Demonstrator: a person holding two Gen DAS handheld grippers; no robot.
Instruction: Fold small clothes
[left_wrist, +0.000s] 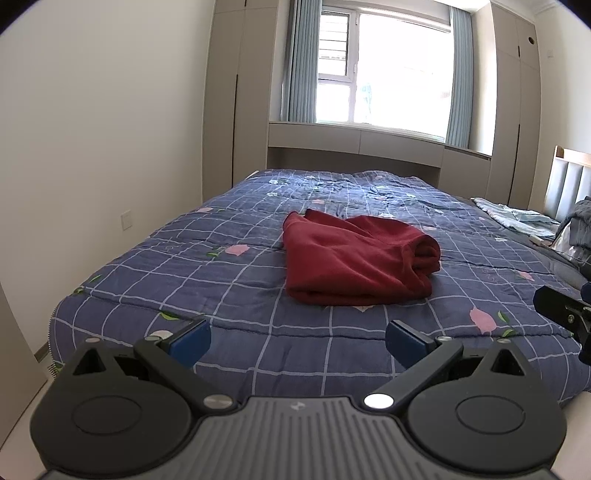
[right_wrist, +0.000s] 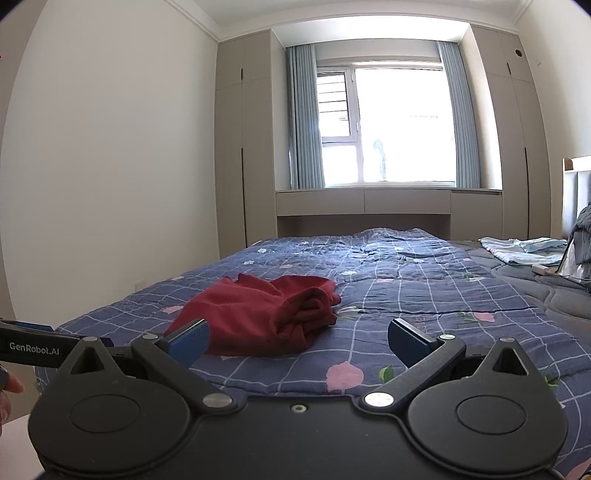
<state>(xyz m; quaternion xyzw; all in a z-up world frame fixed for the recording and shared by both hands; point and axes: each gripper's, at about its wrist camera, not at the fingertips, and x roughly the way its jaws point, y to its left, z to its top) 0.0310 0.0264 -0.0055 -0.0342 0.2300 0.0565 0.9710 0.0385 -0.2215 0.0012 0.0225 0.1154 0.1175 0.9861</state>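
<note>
Fingers (left_wrist: 190, 338) of the left gripper (left_wrist: 297, 341) are spread wide and grasp nothing; the right gripper (right_wrist: 298, 341) is likewise spread and empty. Both hang level near the bed's near edge, pointing toward the window (right_wrist: 384, 125), well short of the cloth. Red garment (left_wrist: 354, 258) lies crumpled at centre frame on the checked quilt (left_wrist: 184, 273), one end rolled into a thick bundle at its right. Judged soft, light and limp, it should sag when lifted; a pinch on a flat hem or corner at lower left seems safer than the roll.
</note>
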